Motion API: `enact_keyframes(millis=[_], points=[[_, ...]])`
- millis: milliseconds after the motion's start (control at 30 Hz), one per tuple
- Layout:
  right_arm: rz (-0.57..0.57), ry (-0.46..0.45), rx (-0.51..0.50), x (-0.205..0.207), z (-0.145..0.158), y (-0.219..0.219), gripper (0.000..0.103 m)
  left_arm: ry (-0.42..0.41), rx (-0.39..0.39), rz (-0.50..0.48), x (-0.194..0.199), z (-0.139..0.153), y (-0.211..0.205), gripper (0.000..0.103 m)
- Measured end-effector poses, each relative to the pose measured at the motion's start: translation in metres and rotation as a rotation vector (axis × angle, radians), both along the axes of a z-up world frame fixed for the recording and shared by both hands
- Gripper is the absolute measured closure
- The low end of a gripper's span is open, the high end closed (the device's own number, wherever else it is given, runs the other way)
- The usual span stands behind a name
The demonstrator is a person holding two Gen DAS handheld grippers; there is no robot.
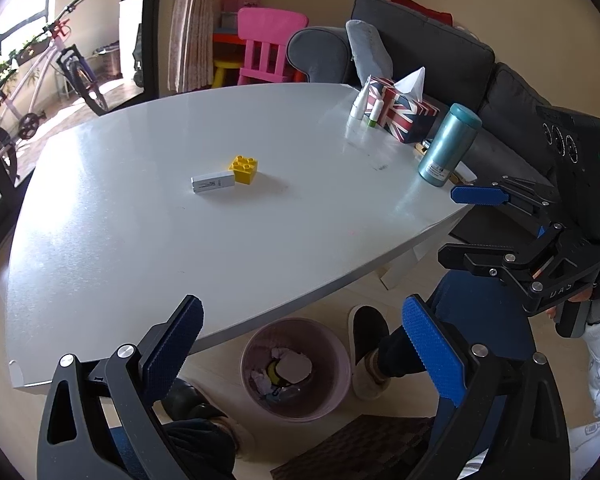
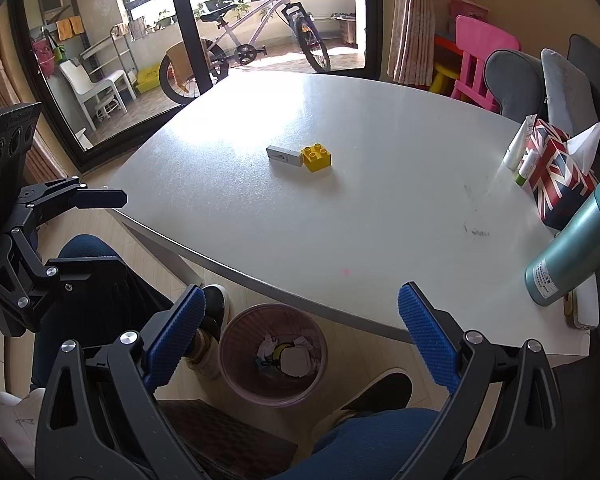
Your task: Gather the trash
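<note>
A pink trash bin (image 1: 295, 368) stands on the floor under the white table's (image 1: 140, 220) near edge, with crumpled paper and other trash inside; it also shows in the right wrist view (image 2: 273, 350). A small white box (image 1: 212, 182) (image 2: 284, 155) lies mid-table, touching a yellow toy brick (image 1: 244, 168) (image 2: 317, 156). My left gripper (image 1: 300, 344) is open and empty above the bin. My right gripper (image 2: 300, 336) is open and empty, also above the bin, and it appears at the right of the left wrist view (image 1: 464, 220).
A Union Jack tissue box (image 1: 404, 110) (image 2: 556, 172), small white tubes (image 1: 360, 104) and a teal bottle (image 1: 448, 146) (image 2: 576, 248) stand at the table's right side. A grey sofa (image 1: 440, 48), a pink chair (image 1: 266, 46) and a bicycle (image 2: 256, 36) are behind. The person's legs and shoes (image 1: 366, 352) flank the bin.
</note>
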State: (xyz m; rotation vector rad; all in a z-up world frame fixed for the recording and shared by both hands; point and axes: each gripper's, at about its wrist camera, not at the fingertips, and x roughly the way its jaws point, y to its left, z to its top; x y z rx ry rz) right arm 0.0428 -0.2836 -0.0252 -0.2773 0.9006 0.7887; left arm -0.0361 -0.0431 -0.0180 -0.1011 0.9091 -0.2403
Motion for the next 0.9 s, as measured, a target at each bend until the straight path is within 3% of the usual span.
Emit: enact_keyframes(millis=[367,900], points=[[0.001,-0.008,0.005,0.01,0.003,0.011,0.007,-0.024,0.03,0.047,0.008,0.0,0.015,0.007],[0.051,-0.038,-0.009,0.074,0.004,0.053,0.007,-0.048,0.03,0.131,0.041,0.002,0.054,0.007]])
